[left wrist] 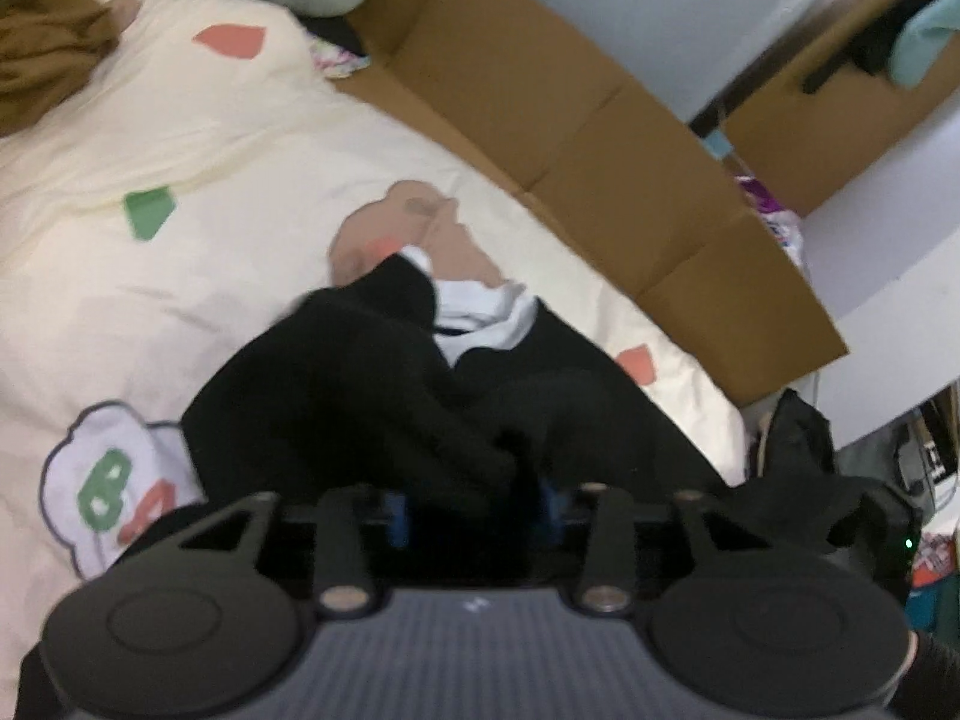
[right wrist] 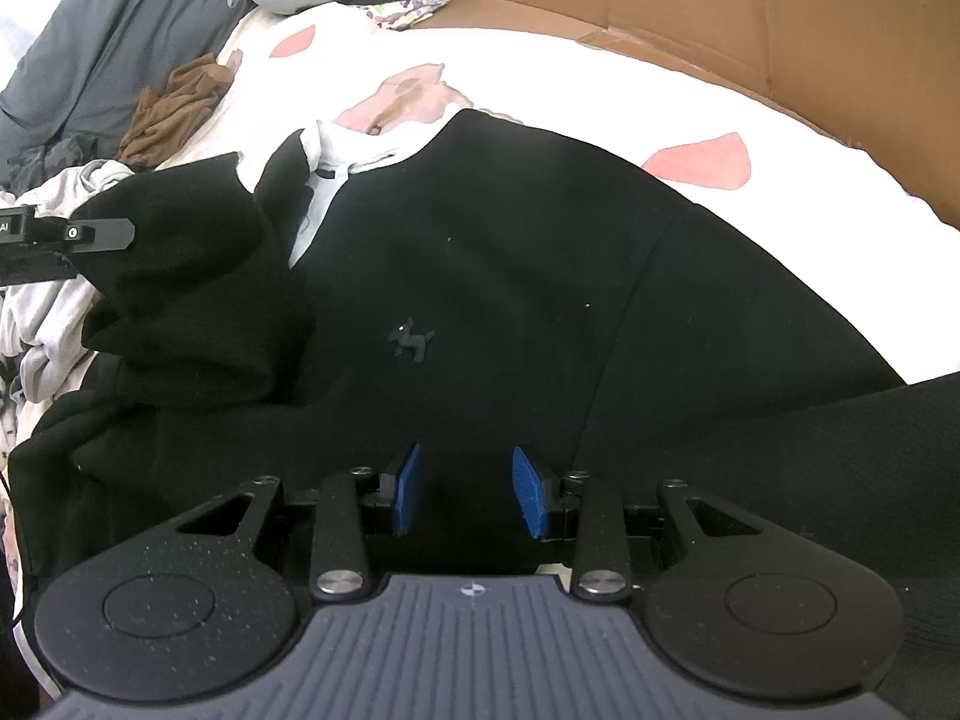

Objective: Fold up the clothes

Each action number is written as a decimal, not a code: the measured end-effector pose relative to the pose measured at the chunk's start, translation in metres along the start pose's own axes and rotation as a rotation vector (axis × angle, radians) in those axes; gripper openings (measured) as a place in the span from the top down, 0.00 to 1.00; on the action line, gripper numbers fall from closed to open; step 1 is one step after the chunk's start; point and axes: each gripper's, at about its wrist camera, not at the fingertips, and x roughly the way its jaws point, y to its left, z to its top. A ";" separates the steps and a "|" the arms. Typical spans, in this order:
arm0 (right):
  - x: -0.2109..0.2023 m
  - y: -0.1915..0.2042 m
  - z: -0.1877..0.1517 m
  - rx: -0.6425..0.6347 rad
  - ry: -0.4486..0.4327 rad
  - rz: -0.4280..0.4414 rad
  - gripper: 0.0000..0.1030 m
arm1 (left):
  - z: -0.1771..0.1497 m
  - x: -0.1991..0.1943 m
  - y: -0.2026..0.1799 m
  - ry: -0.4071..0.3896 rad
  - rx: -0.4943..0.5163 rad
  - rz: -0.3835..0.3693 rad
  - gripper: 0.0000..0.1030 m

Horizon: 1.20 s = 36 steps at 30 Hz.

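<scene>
Both claws sit over the black sweatshirt (right wrist: 480,276) spread on the cream bedcover (right wrist: 600,90): the right gripper (right wrist: 468,495) stands parted at the near hem, though whether its blue pads (right wrist: 528,492) pinch cloth I cannot tell. The left gripper (left wrist: 474,501), blurred, looks released beside the bunched left sleeve (right wrist: 192,282). Thick, soft and floppy, the garment should drape and sag rather than slip, so cuff and hem edges look the best holds.
</scene>
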 end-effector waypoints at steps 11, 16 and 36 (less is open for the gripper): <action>-0.001 -0.003 -0.002 0.003 -0.005 -0.006 0.61 | 0.005 -0.030 0.026 -0.018 -0.140 -0.015 0.40; -0.002 -0.004 -0.003 0.008 -0.006 -0.004 0.61 | 0.003 -0.035 0.055 -0.064 -0.315 -0.017 0.33; -0.003 -0.004 -0.002 0.010 -0.009 0.002 0.61 | 0.019 -0.014 0.083 -0.104 -0.497 -0.027 0.89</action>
